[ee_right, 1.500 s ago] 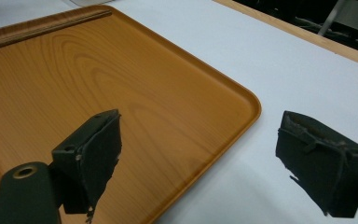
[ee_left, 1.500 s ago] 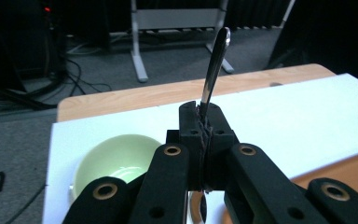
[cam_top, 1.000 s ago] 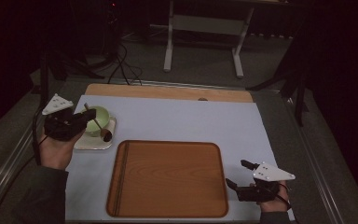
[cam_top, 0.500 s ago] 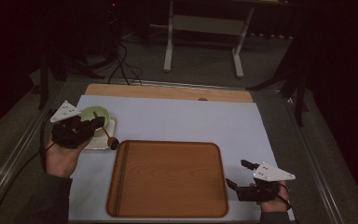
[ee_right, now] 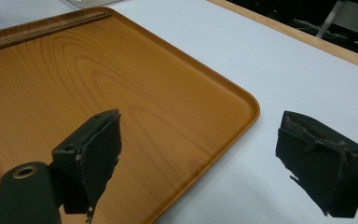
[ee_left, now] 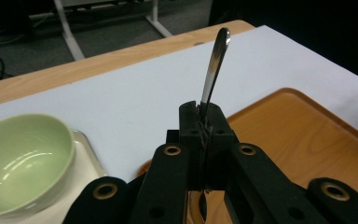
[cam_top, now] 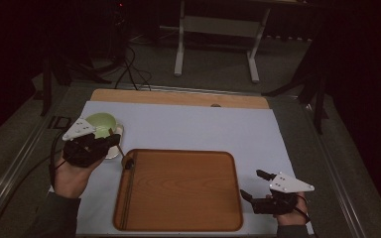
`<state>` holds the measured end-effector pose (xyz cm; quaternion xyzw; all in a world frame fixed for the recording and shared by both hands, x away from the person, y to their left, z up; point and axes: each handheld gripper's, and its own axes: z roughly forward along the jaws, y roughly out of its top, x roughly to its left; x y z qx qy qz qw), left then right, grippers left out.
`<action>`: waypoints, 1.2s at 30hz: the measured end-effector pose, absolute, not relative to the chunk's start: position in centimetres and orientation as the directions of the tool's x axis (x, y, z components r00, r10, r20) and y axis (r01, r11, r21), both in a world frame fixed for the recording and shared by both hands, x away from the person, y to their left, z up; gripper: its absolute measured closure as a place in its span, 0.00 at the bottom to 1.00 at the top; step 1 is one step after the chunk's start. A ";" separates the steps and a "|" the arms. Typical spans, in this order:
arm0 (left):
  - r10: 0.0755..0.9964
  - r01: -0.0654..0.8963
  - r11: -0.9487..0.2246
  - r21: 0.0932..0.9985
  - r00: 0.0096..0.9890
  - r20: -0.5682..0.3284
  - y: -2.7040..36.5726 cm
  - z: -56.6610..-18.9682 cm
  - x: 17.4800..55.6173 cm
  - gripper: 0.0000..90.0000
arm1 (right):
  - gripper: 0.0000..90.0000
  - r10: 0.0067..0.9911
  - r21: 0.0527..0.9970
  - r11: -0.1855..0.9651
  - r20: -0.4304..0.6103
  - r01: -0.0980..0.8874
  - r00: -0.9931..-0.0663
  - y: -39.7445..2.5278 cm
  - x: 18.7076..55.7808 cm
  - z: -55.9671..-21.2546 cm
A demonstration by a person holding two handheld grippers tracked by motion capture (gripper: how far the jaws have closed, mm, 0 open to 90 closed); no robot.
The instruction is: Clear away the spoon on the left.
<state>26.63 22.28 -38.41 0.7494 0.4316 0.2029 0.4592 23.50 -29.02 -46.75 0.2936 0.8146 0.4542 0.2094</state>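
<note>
A slim metal spoon [ee_left: 213, 70] is clamped in my left gripper [ee_left: 205, 123], its handle slanting up past the jaws. In the high view the left gripper [cam_top: 113, 141] hovers at the table's left, and the spoon [cam_top: 124, 156] reaches to the far left corner of the wooden tray [cam_top: 178, 191]. Just behind the gripper a pale green bowl [cam_top: 100, 124] rests on a white plate [cam_top: 113, 151]; the bowl [ee_left: 21, 158] looks empty. My right gripper [cam_top: 252, 183] is open at the tray's near right corner, its jaws [ee_right: 203, 126] spread over the tray rim [ee_right: 242, 100] with nothing between them.
A white mat [cam_top: 198, 129] covers the wooden tabletop [cam_top: 178, 98]. Beyond the table's far edge are the legs of a metal stand [cam_top: 216, 49] and cables on a dark floor [cam_top: 129, 64]. Metal rails run along both table sides.
My left gripper, with the spoon in it, has drawn back from over the bowl toward the near side and the tray's left corner. The right gripper has stayed still.
</note>
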 end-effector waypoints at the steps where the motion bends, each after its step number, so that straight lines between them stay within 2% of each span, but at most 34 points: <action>1: 0.830 0.462 -0.207 0.862 0.550 -0.095 22.2 -38.5 26.5 0.99 | 0.15 0.669 0.863 0.415 -0.074 0.288 -0.740 -29.0 23.5 -46.8; 27: 0.775 0.545 -0.213 0.811 0.600 -0.200 19.2 -42.3 23.7 0.99 | 0.15 0.667 0.861 0.418 -0.075 0.290 -0.741 -28.9 23.5 -46.8; 36: 0.781 0.587 -0.201 0.784 0.579 -0.233 18.1 -44.6 24.3 0.96 | 0.15 0.665 0.860 0.420 -0.075 0.289 -0.743 -28.9 23.5 -46.8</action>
